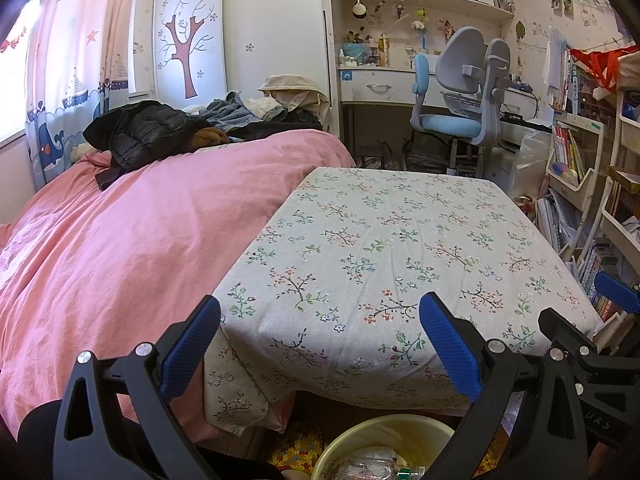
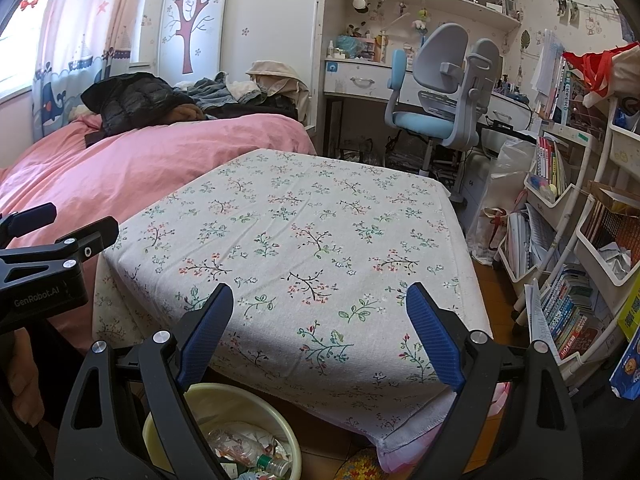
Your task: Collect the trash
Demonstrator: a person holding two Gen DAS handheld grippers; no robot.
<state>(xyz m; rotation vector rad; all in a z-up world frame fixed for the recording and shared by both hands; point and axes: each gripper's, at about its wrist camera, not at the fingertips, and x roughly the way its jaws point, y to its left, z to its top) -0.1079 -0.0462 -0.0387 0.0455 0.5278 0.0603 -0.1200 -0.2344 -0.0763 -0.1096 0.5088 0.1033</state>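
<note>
Both grippers, left & right, hover w/ fingers apart, nothing between, over floral-cloth worktop. Yellow bin on floor below, trash incl. a plastic bottle inside.

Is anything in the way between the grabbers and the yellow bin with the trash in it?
Nothing visible blocks it. The yellow bin sits on the floor right below both open grippers, left and right, in front of the flowered cloth. A plastic bottle already lies inside.
</note>
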